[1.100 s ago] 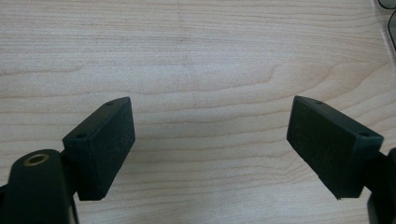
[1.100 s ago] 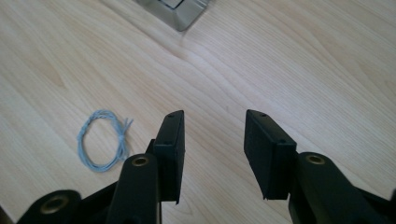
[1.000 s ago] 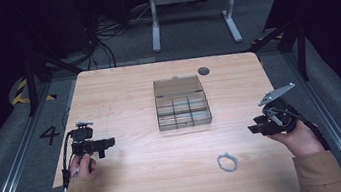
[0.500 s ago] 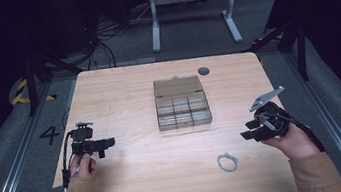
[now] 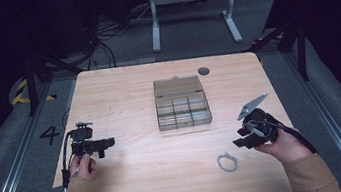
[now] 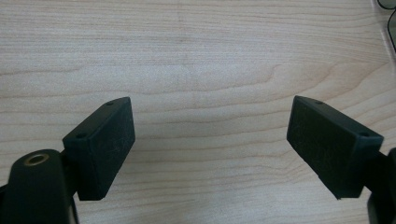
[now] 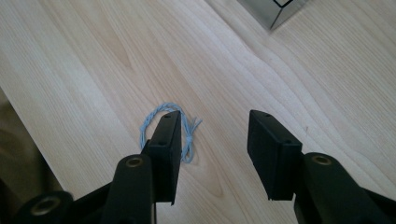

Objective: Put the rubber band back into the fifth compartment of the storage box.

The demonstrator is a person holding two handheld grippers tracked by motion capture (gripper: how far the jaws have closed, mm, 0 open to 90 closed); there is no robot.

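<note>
We judge the step in hand to be the approach to the small loop of pale blue twisted string [image 5: 227, 161], which lies flat on the light wooden table [image 5: 123, 97] in the lower right of the high view, just left of the right gripper [image 5: 244, 137]. In the right gripper view the loop [image 7: 161, 125] sits at centre left, partly behind the left-hand jaw, so we are not yet lined up (the knot and its short tails peek out beside that jaw).

The right gripper's [image 7: 212, 140] jaws stand well apart and hold nothing. To do this well, we should shift the gripper toward the loop until the string sits between the jaws, then lower until the tips nearly meet the wood and close across the knot or one strand, since thin string slips easily from a high grasp.

The left gripper [image 5: 109, 143], in the lower left of the high view, rests wide open and empty over bare wood [image 6: 210, 70]. The clear plastic compartment box [image 5: 181, 103] at table centre stands well apart from the loop.
</note>
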